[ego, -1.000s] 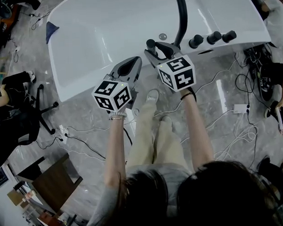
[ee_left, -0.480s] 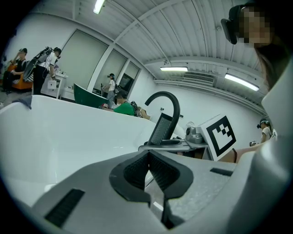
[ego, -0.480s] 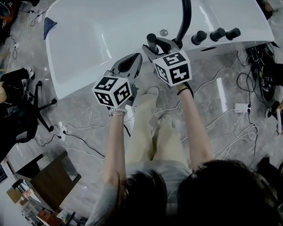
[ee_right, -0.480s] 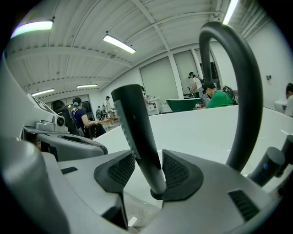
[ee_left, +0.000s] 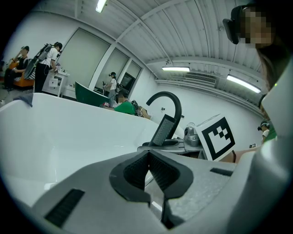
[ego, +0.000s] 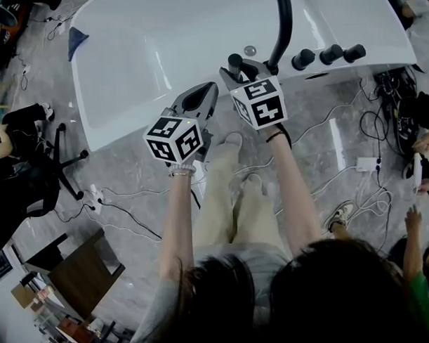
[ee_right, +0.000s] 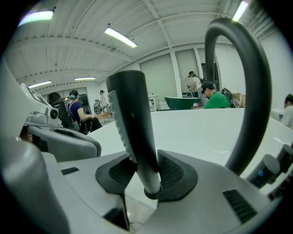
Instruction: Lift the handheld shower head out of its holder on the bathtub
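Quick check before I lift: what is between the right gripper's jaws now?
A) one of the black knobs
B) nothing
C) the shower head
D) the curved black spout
C: in the right gripper view the shower head stands upright between the pads of the right gripper, whose jaws have just been closing and now touch it on both sides.

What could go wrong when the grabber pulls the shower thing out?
The right gripper has just been closing its jaws on the shower head, low on its smooth round handle; it might slip or twist while lifting.
The curved black pipe stands right beside it; a tilted lift could bump it.
The left gripper is shut and empty, so nothing would catch a drop.
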`<state>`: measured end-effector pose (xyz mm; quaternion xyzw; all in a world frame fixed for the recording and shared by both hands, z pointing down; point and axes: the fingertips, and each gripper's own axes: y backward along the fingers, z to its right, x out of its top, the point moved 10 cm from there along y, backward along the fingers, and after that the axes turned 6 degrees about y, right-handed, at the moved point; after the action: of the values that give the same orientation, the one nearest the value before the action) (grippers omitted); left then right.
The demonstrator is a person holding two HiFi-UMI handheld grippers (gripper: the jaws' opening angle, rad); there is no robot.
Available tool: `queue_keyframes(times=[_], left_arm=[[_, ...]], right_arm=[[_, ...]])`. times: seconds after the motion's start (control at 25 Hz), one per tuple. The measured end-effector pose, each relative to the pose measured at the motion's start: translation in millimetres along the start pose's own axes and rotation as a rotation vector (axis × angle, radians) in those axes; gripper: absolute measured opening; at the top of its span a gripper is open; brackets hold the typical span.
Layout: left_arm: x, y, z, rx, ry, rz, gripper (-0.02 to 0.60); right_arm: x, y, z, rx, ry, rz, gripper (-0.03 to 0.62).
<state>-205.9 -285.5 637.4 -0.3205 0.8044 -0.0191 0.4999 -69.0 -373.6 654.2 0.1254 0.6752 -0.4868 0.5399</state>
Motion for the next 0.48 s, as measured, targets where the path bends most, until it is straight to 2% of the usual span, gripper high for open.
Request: queue_keyframes(times=[0.2, 0.48], left_arm=[[2, 6, 6, 0.002, 0.026, -0.003, 0.006], [14, 19, 21, 0.004, 0.039, 0.005, 0.006]], right_arm=[[5, 7, -6, -0.045, -0.005, -0.011, 0.133], [27, 30, -10, -0.055, -0.01, 0.0, 0.132]])
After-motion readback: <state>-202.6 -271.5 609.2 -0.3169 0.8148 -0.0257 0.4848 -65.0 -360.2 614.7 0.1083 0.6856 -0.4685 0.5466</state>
